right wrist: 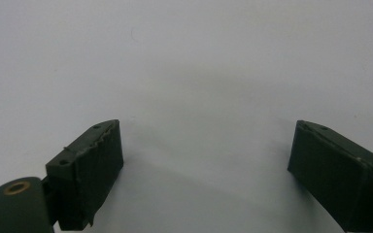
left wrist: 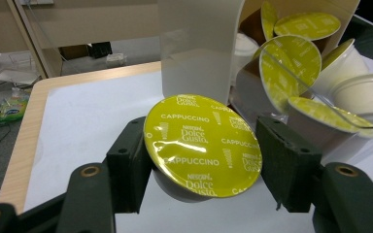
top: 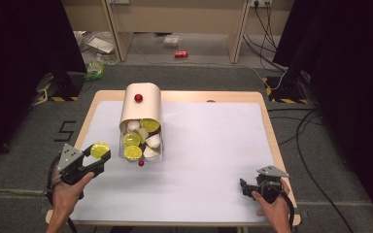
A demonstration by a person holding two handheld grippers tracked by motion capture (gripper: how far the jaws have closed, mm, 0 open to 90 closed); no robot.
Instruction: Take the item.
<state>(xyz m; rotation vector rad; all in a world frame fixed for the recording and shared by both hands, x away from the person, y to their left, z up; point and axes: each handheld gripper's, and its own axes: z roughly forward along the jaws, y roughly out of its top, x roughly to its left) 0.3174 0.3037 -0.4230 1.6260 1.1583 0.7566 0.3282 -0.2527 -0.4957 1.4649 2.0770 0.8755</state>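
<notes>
**Pod pick, carry step**

L gripper (top: 98, 156) clamped on a yellow pod (left wrist: 203, 144), held above the mat's left edge, just left of the dispenser (top: 141, 114). R gripper (right wrist: 206, 160) idle near the front right, jaws apart, empty. Next, I judge: choose a set-down spot, lower the pod level, then release.

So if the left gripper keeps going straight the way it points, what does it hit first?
Probably the beige curved-top dispenser with its clear front tray of capsules, directly ahead of the left gripper, which holds a yellow-green foil-lidded Cappuccino capsule. Depth is hard to judge.
</notes>
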